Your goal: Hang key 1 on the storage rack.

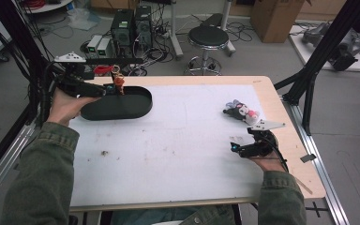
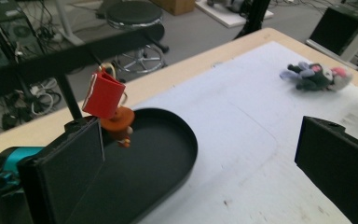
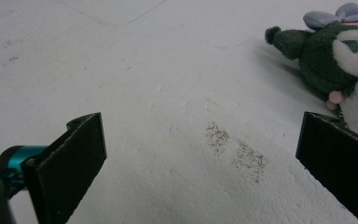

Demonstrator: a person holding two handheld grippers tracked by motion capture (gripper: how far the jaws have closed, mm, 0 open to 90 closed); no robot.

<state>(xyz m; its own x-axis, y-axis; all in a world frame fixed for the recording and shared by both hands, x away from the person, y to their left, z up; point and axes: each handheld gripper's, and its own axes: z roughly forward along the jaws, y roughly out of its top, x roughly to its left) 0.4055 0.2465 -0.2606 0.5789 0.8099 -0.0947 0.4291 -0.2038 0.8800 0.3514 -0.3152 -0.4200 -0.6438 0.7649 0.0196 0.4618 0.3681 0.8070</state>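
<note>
Counter [image 1: 178, 154]: wooden top covered by a white mat, bearing all working items. Black oval tray [image 1: 136, 105]: lies at the far left of the mat. Plush toy [image 1: 241, 112]: dark grey and white, lying on its side at the far right of the mat, well apart from the tray. Left gripper [image 1: 108, 90]: held above the tray's near-left rim, jaws spread wide. Right gripper [image 1: 234, 148]: held low over the mat just near of the plush toy, jaws spread wide, nothing between them. Red keychain charm [image 2: 107, 100]: small red-and-orange figure hanging against the left gripper's one jaw, directly above the tray's interior; whether it is caught there cannot be told.
</note>
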